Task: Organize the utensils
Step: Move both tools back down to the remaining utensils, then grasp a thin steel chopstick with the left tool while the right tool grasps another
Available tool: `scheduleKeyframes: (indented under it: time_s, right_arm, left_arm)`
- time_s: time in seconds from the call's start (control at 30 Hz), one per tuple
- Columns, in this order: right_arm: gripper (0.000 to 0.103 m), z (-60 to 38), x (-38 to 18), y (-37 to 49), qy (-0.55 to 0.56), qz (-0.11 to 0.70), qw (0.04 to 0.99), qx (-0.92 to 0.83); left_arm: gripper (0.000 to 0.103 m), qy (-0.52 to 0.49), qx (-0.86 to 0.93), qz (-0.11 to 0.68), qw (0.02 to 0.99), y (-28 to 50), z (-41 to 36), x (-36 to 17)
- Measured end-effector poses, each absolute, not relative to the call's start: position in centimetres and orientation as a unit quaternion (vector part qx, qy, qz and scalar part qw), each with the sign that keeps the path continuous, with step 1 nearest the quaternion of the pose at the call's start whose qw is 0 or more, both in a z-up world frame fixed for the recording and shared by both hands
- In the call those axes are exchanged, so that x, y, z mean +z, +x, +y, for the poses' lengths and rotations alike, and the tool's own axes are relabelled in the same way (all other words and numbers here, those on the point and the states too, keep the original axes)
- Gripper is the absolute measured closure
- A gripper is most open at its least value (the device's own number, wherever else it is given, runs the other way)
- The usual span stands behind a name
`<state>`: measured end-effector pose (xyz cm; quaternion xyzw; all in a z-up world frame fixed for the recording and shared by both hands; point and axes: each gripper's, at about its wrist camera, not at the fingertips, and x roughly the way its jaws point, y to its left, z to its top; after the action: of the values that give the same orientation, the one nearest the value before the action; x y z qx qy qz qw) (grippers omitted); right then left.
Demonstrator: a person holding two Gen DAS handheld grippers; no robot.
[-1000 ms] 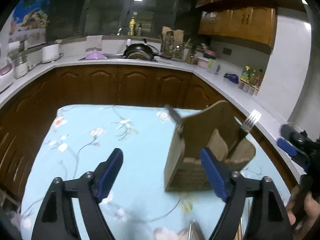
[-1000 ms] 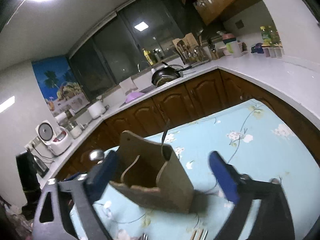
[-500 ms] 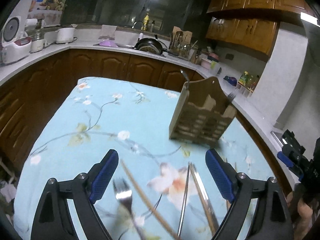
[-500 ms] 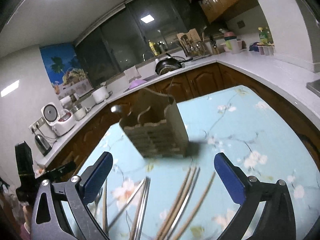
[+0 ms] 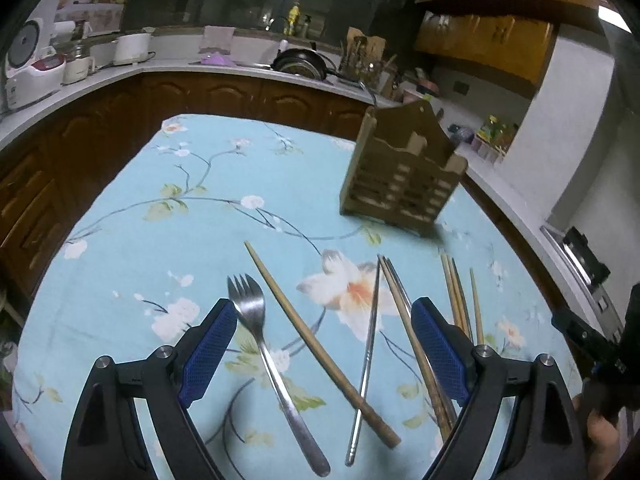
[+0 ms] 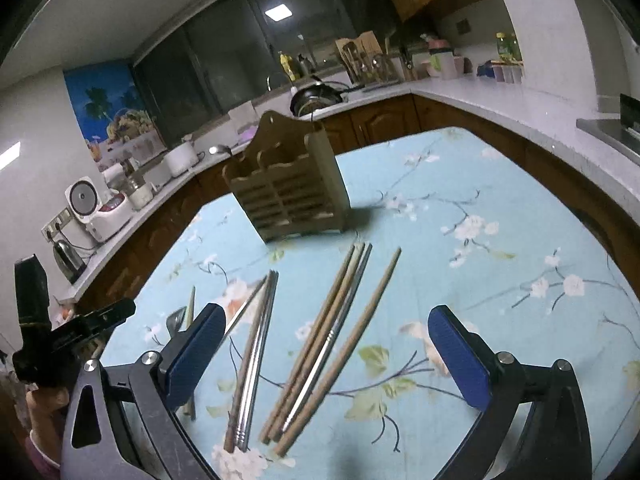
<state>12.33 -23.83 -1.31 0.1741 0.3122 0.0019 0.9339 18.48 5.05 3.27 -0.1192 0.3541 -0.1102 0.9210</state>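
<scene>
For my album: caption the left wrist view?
Open left hand-held gripper above a fork and chopsticks, wooden holder behind.

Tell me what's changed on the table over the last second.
Both grippers pulled back from the wooden caddy, bringing the fork and loose chopsticks into view. Left gripper and right gripper hold nothing, then or now. Caddy and utensils haven't moved.

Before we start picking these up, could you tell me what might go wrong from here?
The chopsticks lie bunched and touching, so open jaws may catch several at once. The fork lies flat on the tablecloth, so pads could snag the cloth. The wooden holder looks light and may tip if bumped.
</scene>
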Motion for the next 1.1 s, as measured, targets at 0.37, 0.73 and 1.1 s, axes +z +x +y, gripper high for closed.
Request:
scheduleKeyframes:
  time_s: [0.37, 0.73, 1.1]
  right_arm:
    - [0.001, -24.3, -2.0, 13.1, 0.181, 0.319, 0.93, -0.003]
    - [0.016, -25.0, -2.6, 15.6, 0.186, 0.335, 0.924, -0.007]
    - [0.076, -25.9, -4.6, 21.8, 0.193, 0.389, 0.901, -0.014]
  left_arm:
    - [0.014, -0.109, -0.118, 0.374, 0.913, 19.0, 4.0, 3.0]
    - [0.015, -0.072, -0.13, 0.395, 0.907, 21.1, 1.6, 2.4]
    - [0.035, -0.008, -0.146, 0.415, 0.898, 24.9, -2.3, 1.6]
